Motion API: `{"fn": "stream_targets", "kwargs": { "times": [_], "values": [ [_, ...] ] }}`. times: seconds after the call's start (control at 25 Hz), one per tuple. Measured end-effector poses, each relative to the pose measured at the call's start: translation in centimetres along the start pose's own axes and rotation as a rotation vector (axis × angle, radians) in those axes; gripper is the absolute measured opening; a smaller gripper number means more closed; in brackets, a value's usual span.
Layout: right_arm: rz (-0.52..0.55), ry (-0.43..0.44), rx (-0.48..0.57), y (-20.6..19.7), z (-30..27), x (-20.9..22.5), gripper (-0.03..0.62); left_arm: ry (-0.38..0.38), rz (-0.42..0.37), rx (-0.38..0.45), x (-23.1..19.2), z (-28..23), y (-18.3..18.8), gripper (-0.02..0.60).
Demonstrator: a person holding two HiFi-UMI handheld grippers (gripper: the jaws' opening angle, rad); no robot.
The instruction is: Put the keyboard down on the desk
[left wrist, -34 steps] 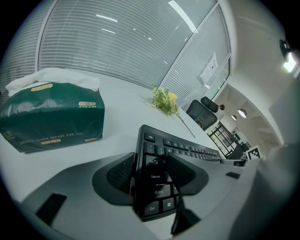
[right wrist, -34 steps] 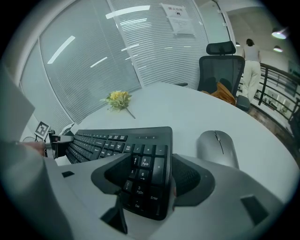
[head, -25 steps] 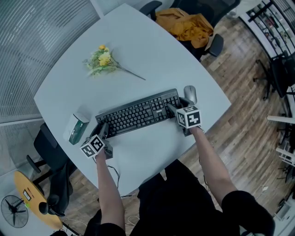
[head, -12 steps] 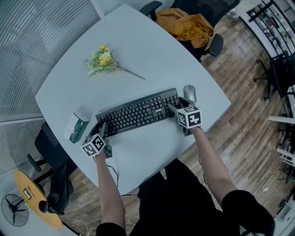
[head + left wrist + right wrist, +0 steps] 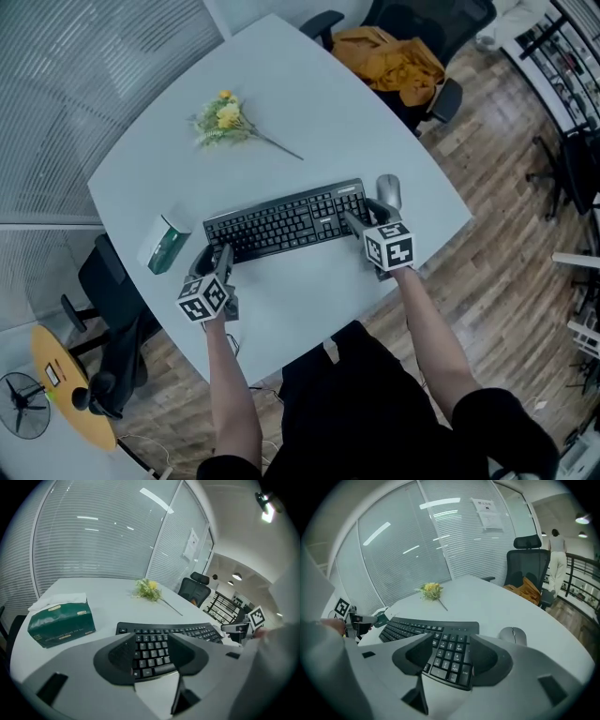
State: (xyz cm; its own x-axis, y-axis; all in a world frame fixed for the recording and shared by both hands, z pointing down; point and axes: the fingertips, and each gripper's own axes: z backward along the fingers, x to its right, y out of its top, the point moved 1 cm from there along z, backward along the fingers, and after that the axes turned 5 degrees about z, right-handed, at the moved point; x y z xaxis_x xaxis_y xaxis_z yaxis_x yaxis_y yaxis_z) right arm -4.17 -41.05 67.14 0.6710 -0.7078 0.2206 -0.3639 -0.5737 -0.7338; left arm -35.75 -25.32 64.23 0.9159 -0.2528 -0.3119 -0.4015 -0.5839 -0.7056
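Observation:
A black keyboard [image 5: 286,223] lies flat on the pale round desk [image 5: 309,103]. My left gripper [image 5: 214,258] hovers at its left end, jaws wide apart. In the left gripper view the keyboard [image 5: 164,637] shows through the gap of that gripper [image 5: 152,656], touched by neither pad. My right gripper [image 5: 361,217] is at the keyboard's right end. In the right gripper view the number-pad corner of the keyboard [image 5: 440,639] shows between the jaws of that gripper [image 5: 450,658]. Those jaws have just been closing a little but stand open, clear of the keyboard.
A grey mouse [image 5: 387,190] sits just right of the keyboard, close to the right gripper. A green tissue box [image 5: 167,246] stands near the left gripper. Yellow flowers [image 5: 225,120] lie further back. An office chair with orange cloth [image 5: 389,52] stands beyond the desk.
Both grippers have risen a little at the keyboard's ends, the left one more, rolling slightly. The keyboard stays flat on the desk. The head view has shifted.

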Motion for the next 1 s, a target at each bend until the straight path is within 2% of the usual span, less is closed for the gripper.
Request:
{"fn": "stream_targets", "kwargs": {
  "times": [0.2, 0.4, 0.6, 1.0],
  "values": [
    [0.058, 0.016, 0.061, 1.4, 2.2, -2.1, 0.238, -0.036, -0.052, 0.057, 3.9, 3.1, 0.2, 0.204],
    [0.108, 0.026, 0.143, 2.9, 5.1, -4.5, 0.190, -0.064, -0.080, 0.143, 7.1, 6.5, 1.1, 0.178],
    [0.135, 0.043, 0.209, 3.2, 8.2, -7.8, 0.151, -0.057, -0.127, 0.215, 8.9, 10.7, 0.9, 0.150],
    [0.206, 0.113, 0.315, 1.8, 16.3, -16.5, 0.094, -0.043, -0.117, 0.361, 11.3, 22.0, -1.8, 0.049]
  ]
}}
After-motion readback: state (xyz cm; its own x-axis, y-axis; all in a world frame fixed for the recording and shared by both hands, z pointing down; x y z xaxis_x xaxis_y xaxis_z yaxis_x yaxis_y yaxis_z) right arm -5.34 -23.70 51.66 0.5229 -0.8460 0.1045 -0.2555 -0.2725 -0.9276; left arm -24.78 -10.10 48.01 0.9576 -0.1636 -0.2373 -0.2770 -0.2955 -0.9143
